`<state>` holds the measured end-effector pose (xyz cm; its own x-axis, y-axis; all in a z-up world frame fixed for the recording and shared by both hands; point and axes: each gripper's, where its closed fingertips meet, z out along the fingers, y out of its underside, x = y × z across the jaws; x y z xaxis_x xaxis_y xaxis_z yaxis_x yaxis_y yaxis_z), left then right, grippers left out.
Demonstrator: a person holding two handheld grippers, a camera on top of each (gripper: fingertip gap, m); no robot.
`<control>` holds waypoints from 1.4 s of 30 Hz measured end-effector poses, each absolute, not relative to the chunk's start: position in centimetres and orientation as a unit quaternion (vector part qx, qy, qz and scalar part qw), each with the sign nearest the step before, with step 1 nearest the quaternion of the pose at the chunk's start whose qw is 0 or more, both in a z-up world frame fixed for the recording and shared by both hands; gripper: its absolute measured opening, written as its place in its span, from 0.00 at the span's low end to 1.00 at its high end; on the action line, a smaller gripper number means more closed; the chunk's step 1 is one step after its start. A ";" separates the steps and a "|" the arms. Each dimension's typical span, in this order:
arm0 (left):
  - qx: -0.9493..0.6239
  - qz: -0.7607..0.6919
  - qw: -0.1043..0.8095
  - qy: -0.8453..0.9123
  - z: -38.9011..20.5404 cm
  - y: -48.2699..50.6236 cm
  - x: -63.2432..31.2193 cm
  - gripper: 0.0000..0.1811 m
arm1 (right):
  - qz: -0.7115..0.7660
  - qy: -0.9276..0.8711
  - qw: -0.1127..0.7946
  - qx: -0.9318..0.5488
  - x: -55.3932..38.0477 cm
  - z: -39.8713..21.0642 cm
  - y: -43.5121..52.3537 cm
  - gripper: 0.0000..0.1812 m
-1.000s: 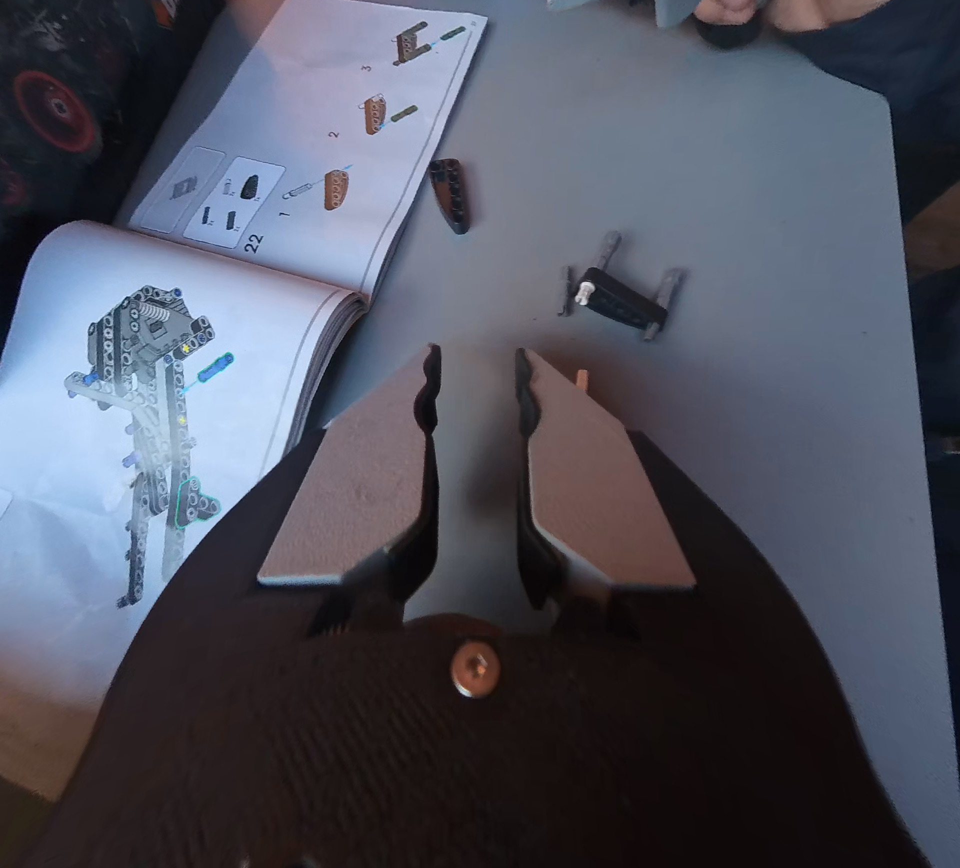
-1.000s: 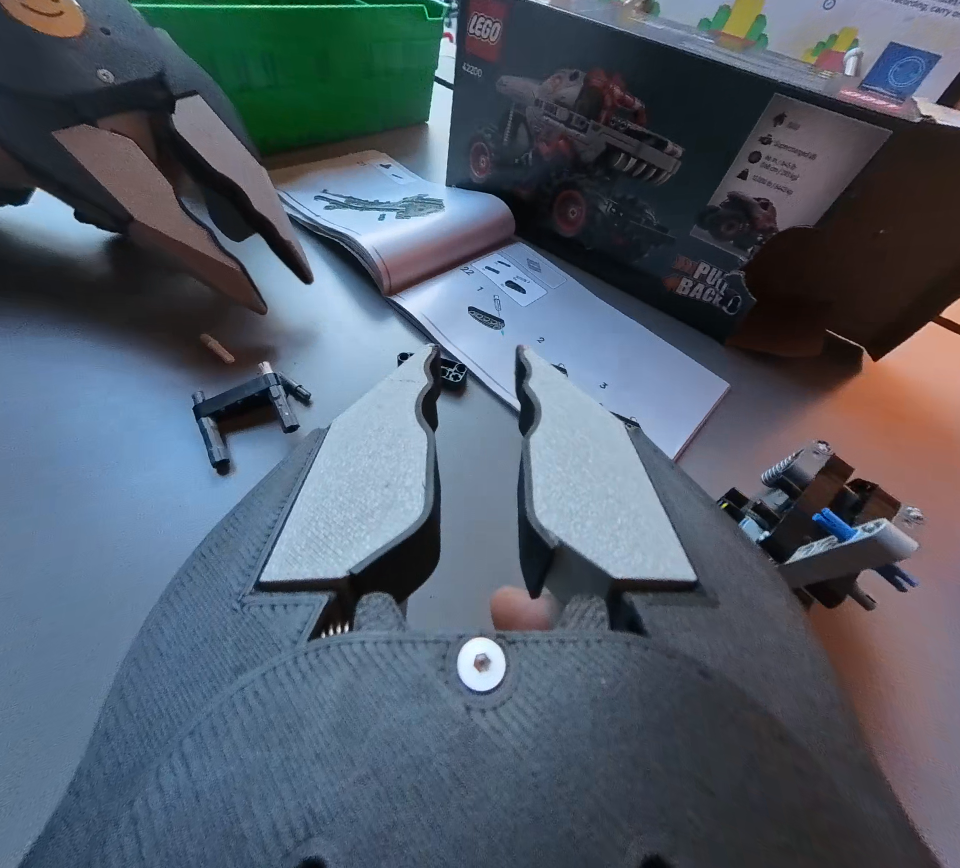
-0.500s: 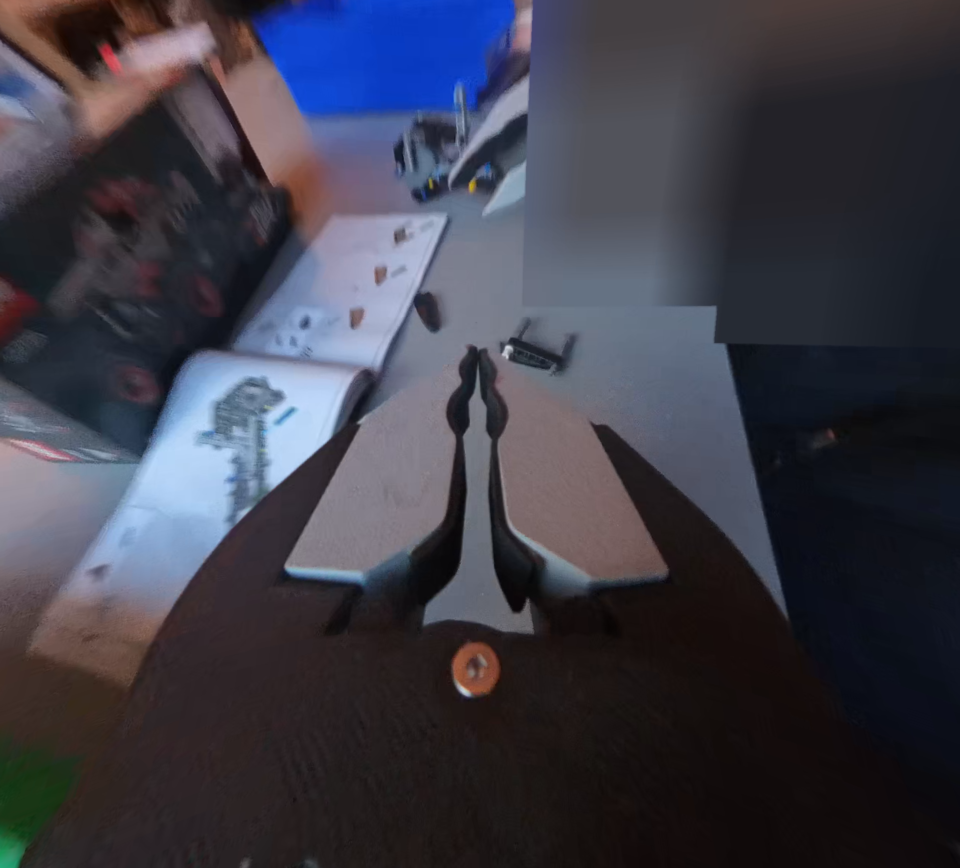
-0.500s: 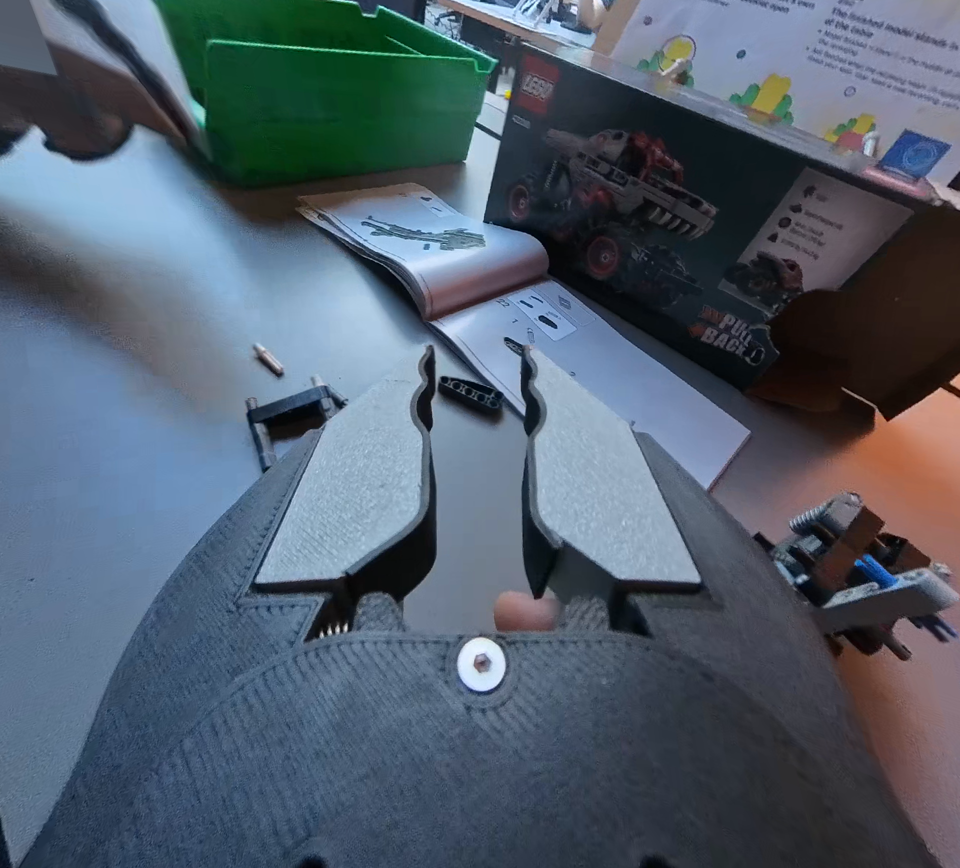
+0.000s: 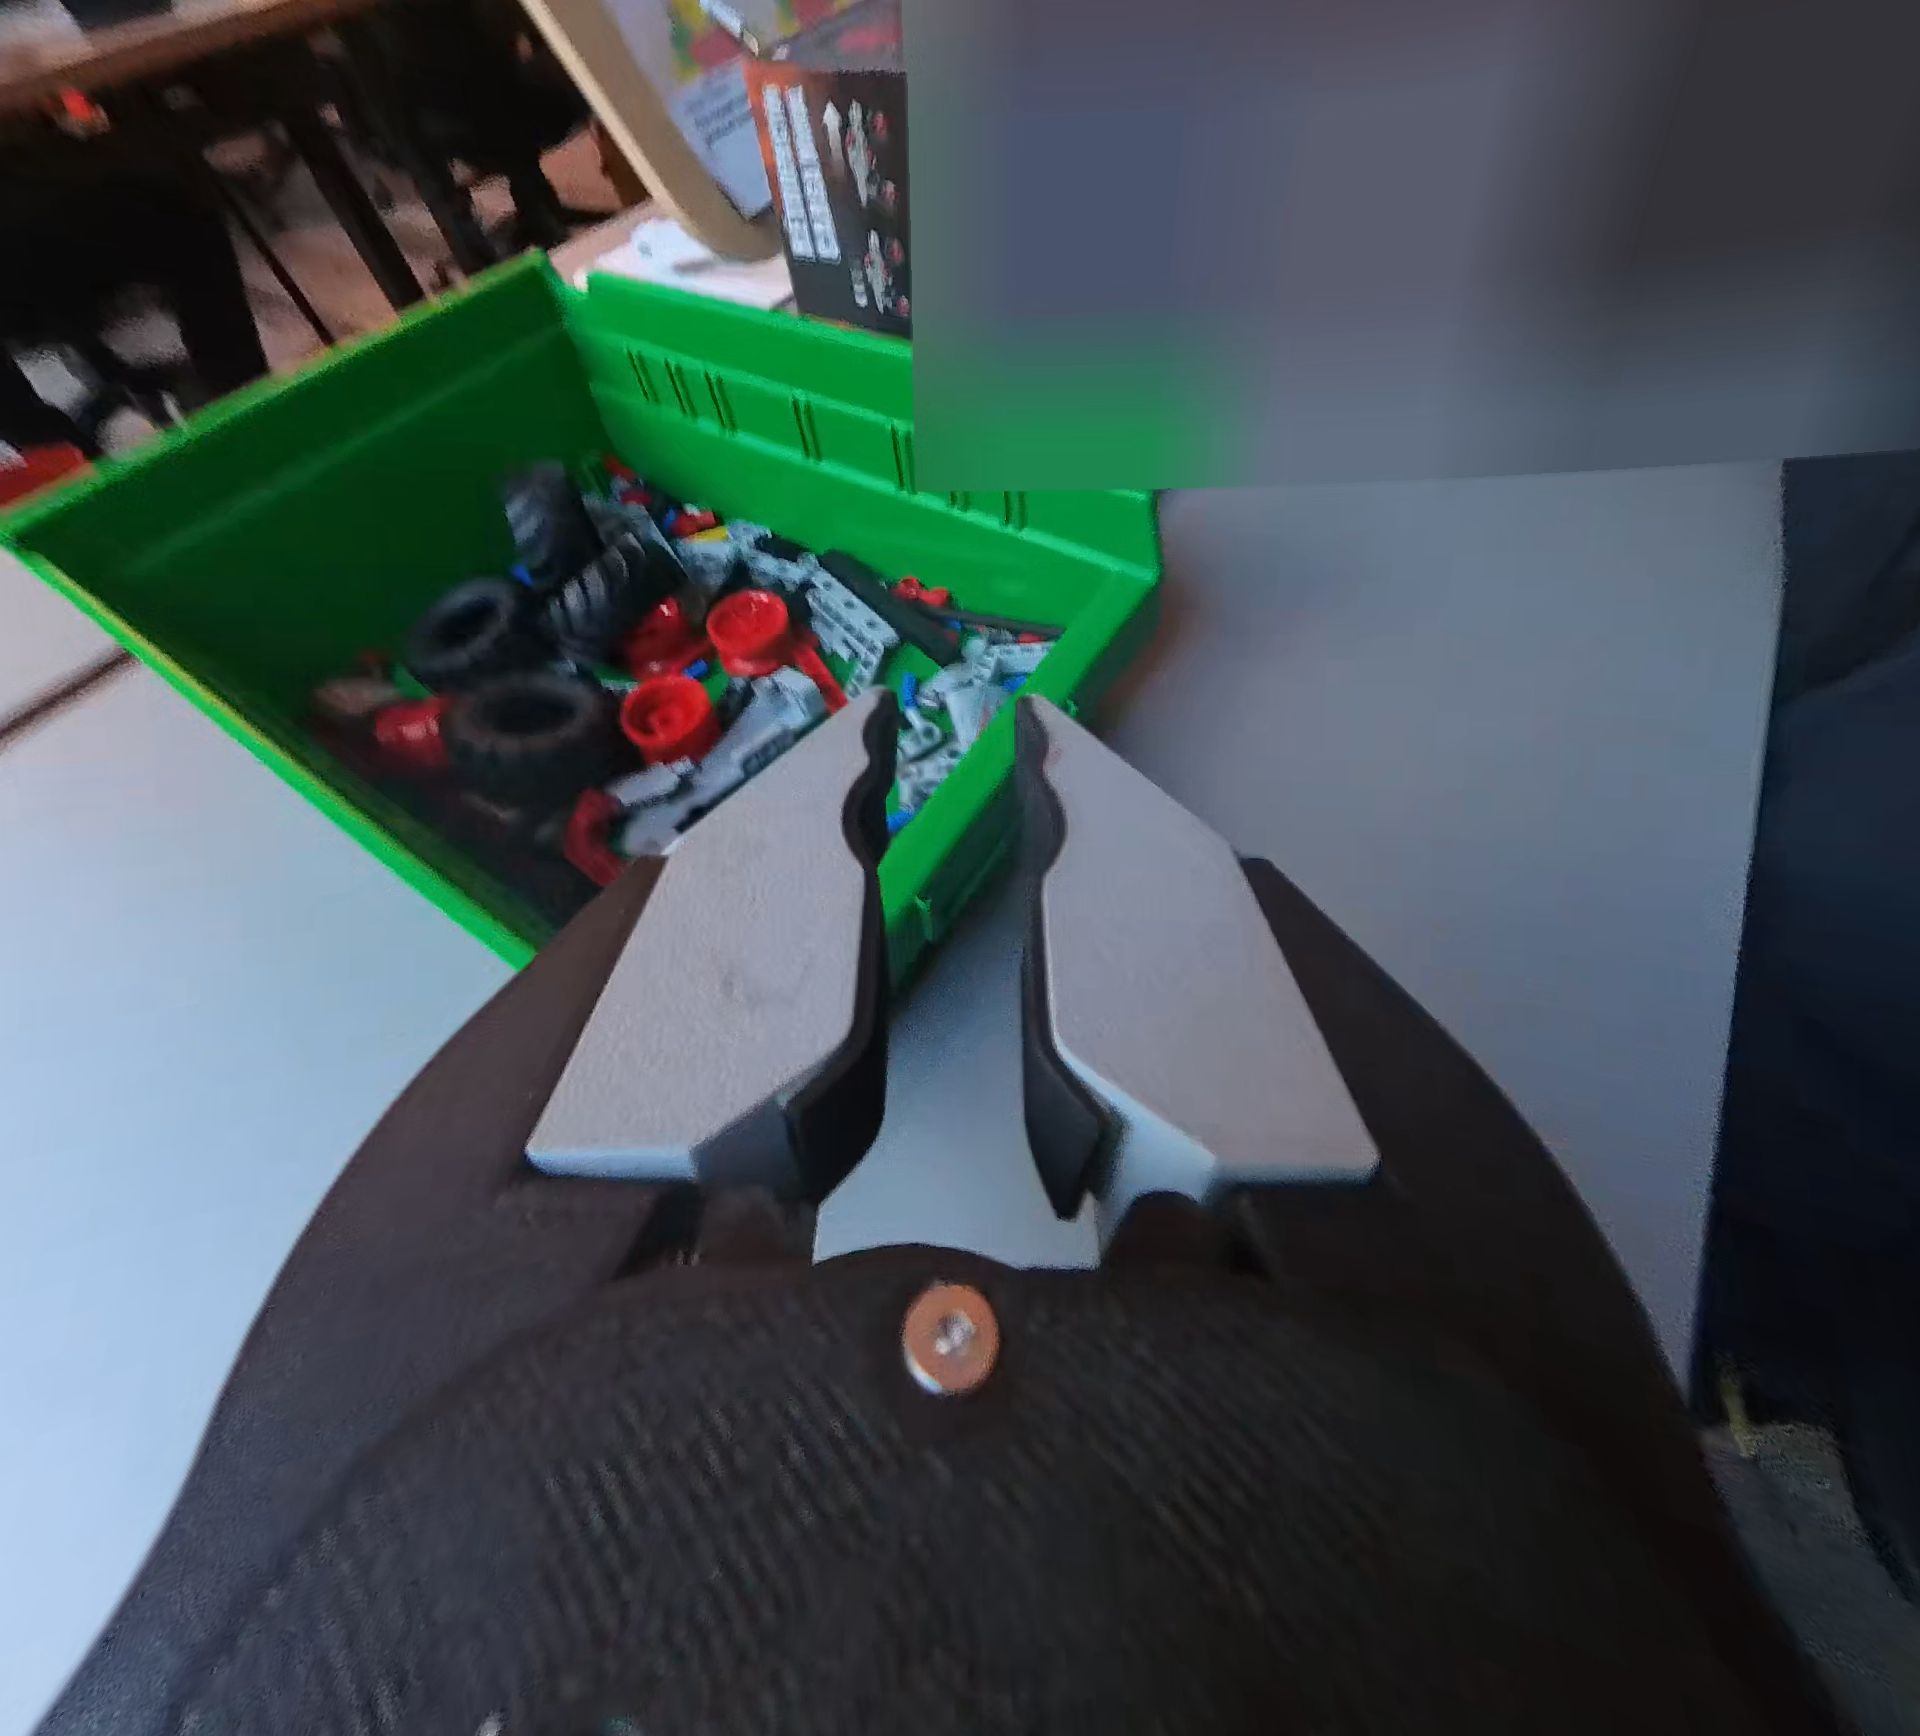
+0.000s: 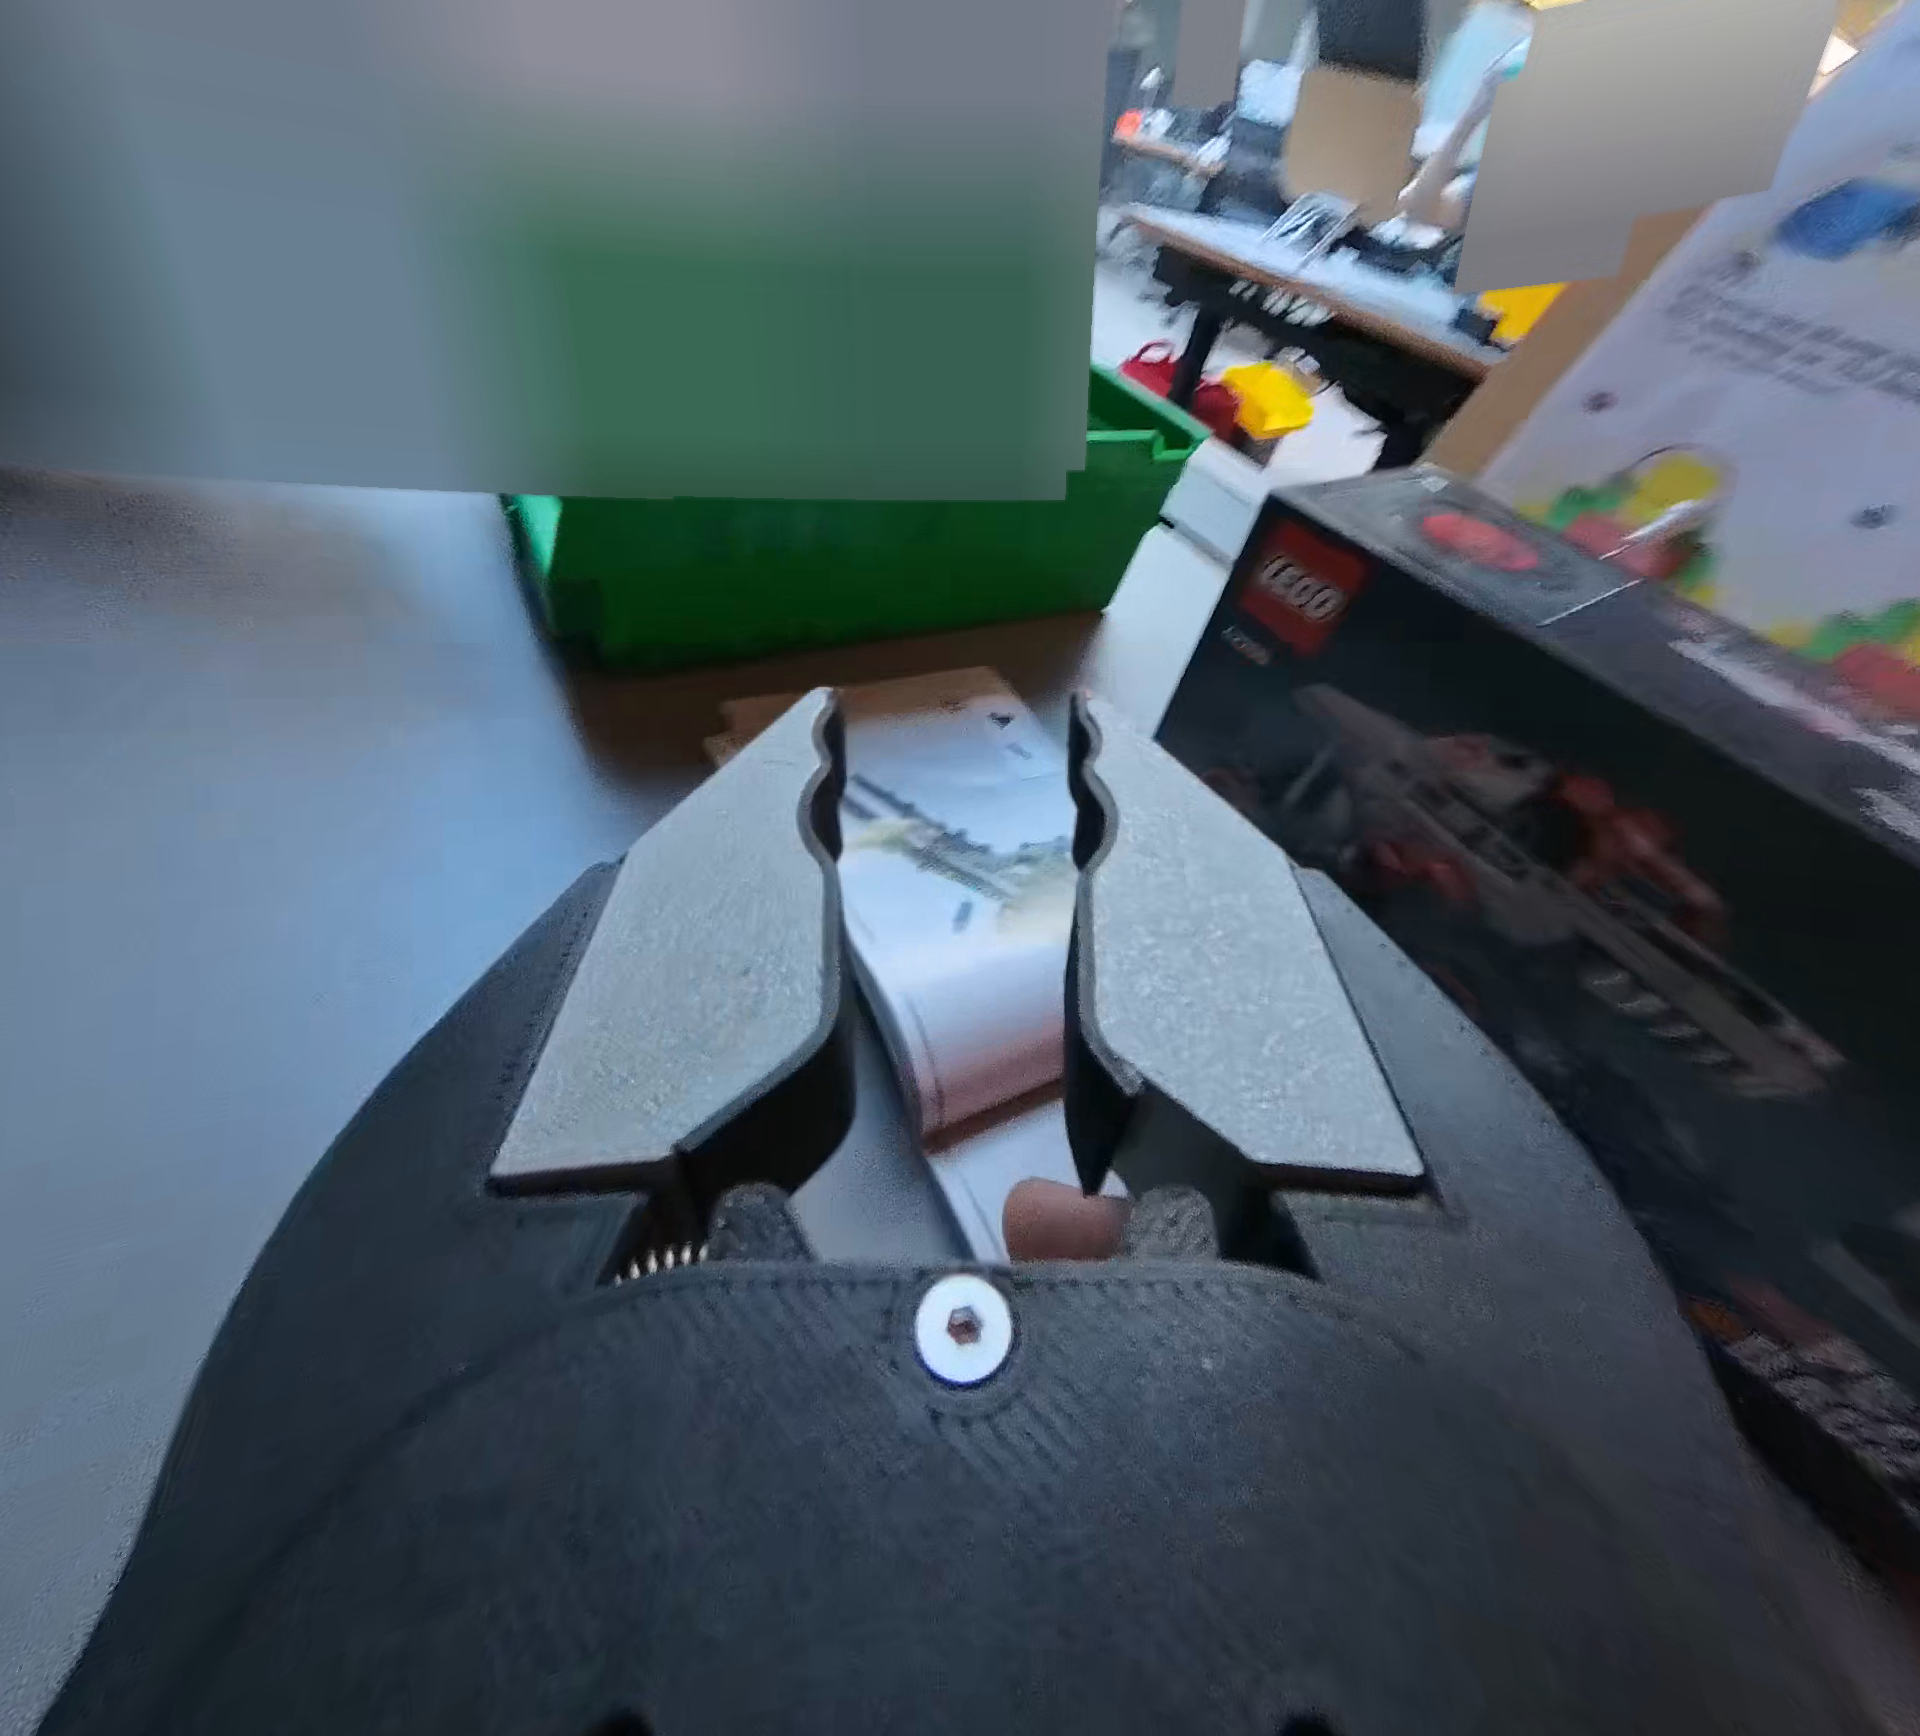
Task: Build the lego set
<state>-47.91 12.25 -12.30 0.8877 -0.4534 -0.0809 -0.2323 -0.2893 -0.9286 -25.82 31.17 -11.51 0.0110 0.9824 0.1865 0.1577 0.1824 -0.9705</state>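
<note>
In the left wrist view, my left gripper (image 5: pixel 956 720) is open and empty, just above the near corner of a green bin (image 5: pixel 312 481). The bin holds many loose Lego parts: black tyres (image 5: pixel 520 720), red wheel hubs (image 5: pixel 743 621), grey and blue pieces (image 5: pixel 966 678). In the right wrist view, my right gripper (image 6: pixel 951 715) is open and empty, held above the open instruction booklet (image 6: pixel 956 886) on the grey table. The green bin (image 6: pixel 831 564) stands beyond the booklet. The small black parts and the half-built model are out of view.
The dark Lego set box (image 6: pixel 1558 751) stands to the right of the booklet, with a white poster board (image 6: pixel 1766 356) behind it. The box also shows behind the bin in the left wrist view (image 5: pixel 831 200). The table edge (image 5: pixel 1766 855) runs along the right.
The left gripper swung away from the booklet and loose black parts to the green bin, shut briefly, and is open again. The right gripper rose, moved forward over the booklet and opened a little wider.
</note>
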 end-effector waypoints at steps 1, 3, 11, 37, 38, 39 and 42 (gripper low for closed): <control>-0.803 -0.115 0.550 0.199 -13.0 12.1 -47.8 0.11 | 0.409 -0.581 0.500 -0.495 -25.8 -12.0 31.1 0.22; -0.808 -0.126 0.554 0.157 -14.2 11.6 -47.9 0.11 | 0.405 -0.582 0.498 -0.499 -25.3 -12.7 31.4 0.20; -0.804 -0.077 0.584 0.081 -16.8 9.1 -46.7 0.10 | 0.412 -0.554 0.545 -0.476 -21.9 -9.0 30.2 0.17; -0.886 -0.050 0.381 0.259 -20.2 13.2 -48.4 0.19 | 0.318 -0.516 0.544 -0.580 -19.7 -15.6 36.7 0.19; -0.884 -0.049 0.386 0.261 -20.1 13.1 -48.3 0.18 | 0.310 -0.516 0.544 -0.584 -19.6 -15.9 36.9 0.20; -0.880 -0.049 0.392 0.264 -20.0 12.9 -48.3 0.18 | 0.303 -0.516 0.546 -0.587 -19.5 -16.0 37.0 0.20; -0.864 -0.080 0.423 0.262 -19.6 12.6 -47.4 0.20 | 0.285 -0.516 0.560 -0.582 -19.6 -15.9 37.4 0.19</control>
<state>-47.40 12.56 -19.60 0.8496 -0.5208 -0.0837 -0.3852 -0.5041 -0.7730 -19.64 37.37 -15.87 0.3053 0.9199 0.2460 0.2815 0.1596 -0.9462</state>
